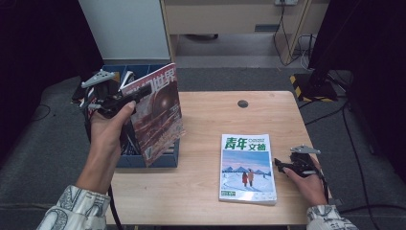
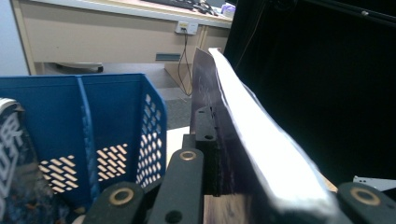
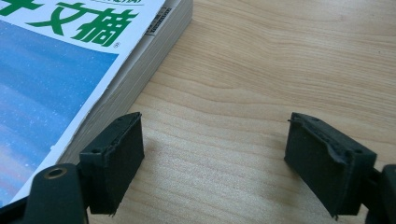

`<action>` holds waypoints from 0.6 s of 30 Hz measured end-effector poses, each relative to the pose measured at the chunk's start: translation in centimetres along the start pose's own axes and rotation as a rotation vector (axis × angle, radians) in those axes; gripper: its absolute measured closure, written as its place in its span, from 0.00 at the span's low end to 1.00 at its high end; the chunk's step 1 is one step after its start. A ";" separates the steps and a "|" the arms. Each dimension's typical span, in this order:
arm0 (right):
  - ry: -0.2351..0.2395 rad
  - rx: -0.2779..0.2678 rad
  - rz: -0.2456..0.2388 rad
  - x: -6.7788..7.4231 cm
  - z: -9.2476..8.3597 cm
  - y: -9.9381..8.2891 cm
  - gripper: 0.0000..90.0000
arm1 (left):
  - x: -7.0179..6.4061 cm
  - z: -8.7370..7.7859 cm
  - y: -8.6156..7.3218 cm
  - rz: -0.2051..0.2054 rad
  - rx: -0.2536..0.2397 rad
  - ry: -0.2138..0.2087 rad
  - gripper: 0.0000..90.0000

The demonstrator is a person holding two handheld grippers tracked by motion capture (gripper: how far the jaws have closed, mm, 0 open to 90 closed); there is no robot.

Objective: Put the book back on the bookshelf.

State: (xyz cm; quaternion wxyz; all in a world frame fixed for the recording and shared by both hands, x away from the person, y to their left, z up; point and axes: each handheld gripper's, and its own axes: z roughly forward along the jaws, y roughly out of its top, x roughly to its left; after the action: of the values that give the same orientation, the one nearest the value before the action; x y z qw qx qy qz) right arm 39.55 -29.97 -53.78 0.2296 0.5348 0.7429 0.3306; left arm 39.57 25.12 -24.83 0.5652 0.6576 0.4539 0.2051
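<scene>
Left tongs (image 1: pixel 136 96): clamped on the top edge of the red magazine (image 1: pixel 158 112), jaws pressed together on its pages; in the left gripper view (image 2: pixel 219 154) one black jaw lies flat against the dark cover while the white page edges (image 2: pixel 261 140) run up and away past it.
Red magazine: held upright and tilted, lifted above the blue bin (image 1: pixel 165 155) at the table's left edge, its lower corner over the bin's near wall.
Blue bin: divided into compartments, with perforated walls (image 2: pixel 116 140); another magazine (image 2: pixel 14 163) stands in it at the left of the left gripper view.
Right tongs (image 1: pixel 279 165): jaws apart, gripping nothing, low over the table (image 1: pixel 201 187); bare wood lies between the two pads (image 3: pixel 116 158).
Blue magazine (image 1: pixel 248 167): lies flat on the table, cover up, green title at the top; its right edge is just beside the right tongs, and its thick page block (image 3: pixel 130 79) sits near the left pad, whether touching I cannot tell.
Hands: the left hand (image 1: pixel 107 132) holds its gripper raised; the right hand (image 1: pixel 309 184) rests near the table's right edge.
</scene>
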 end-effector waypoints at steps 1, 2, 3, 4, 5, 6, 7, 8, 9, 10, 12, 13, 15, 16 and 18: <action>-0.001 0.000 0.000 0.0 0.0 0.0 0.22 | 0.2 -0.2 0.0 0.001 0.000 0.006 0.93; 0.000 0.000 0.000 0.0 0.0 0.0 0.22 | 0.3 -0.3 0.0 0.000 -0.001 0.011 0.93; 0.000 0.000 0.000 0.0 0.0 0.0 0.22 | 0.4 -0.4 0.0 0.001 0.000 0.016 0.93; 0.000 0.000 0.000 0.0 0.0 0.0 0.22 | 0.6 -0.5 -0.1 0.000 -0.002 0.021 0.93; 0.000 0.000 0.000 0.0 0.0 0.0 0.22 | 0.7 -0.6 -0.1 -0.002 -0.004 0.025 0.93; 0.000 0.000 -0.003 0.0 0.0 0.0 0.22 | 0.9 -0.8 -0.1 -0.006 -0.008 0.033 0.93; -0.001 0.000 -0.002 0.0 0.0 0.0 0.22 | 1.0 -0.9 -0.2 -0.009 -0.011 0.037 0.93; -0.001 0.000 -0.002 0.0 0.0 0.0 0.22 | 1.2 -1.0 -0.2 -0.012 -0.012 0.040 0.93; -0.001 0.000 -0.002 0.0 0.0 0.0 0.22 | 1.3 -1.1 -0.2 -0.013 -0.014 0.044 0.93; -0.001 0.000 -0.002 0.0 0.0 0.0 0.22 | 1.4 -1.1 -0.2 -0.015 -0.015 0.046 0.93; -0.001 0.000 -0.002 0.0 0.0 0.0 0.22 | 1.7 -1.3 -0.3 -0.020 -0.016 0.054 0.93; -0.001 0.000 -0.002 0.0 0.0 0.0 0.22 | 1.8 -1.4 -0.3 -0.021 -0.017 0.056 0.93; -0.001 0.000 -0.002 0.0 0.0 0.0 0.22 | 1.9 -1.5 -0.3 -0.021 -0.021 0.062 0.93; -0.001 0.000 -0.002 0.0 0.0 0.0 0.22 | 1.9 -1.6 -0.3 -0.020 -0.023 0.063 0.93; -0.001 0.000 -0.002 0.0 0.0 0.0 0.22 | 2.0 -1.7 -0.3 -0.021 -0.026 0.069 0.93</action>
State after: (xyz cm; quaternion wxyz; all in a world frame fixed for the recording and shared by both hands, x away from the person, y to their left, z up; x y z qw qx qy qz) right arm 39.55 -29.98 -53.78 0.2303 0.5342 0.7433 0.3302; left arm 39.09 27.73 -25.15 0.5596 0.6382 0.4772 0.2276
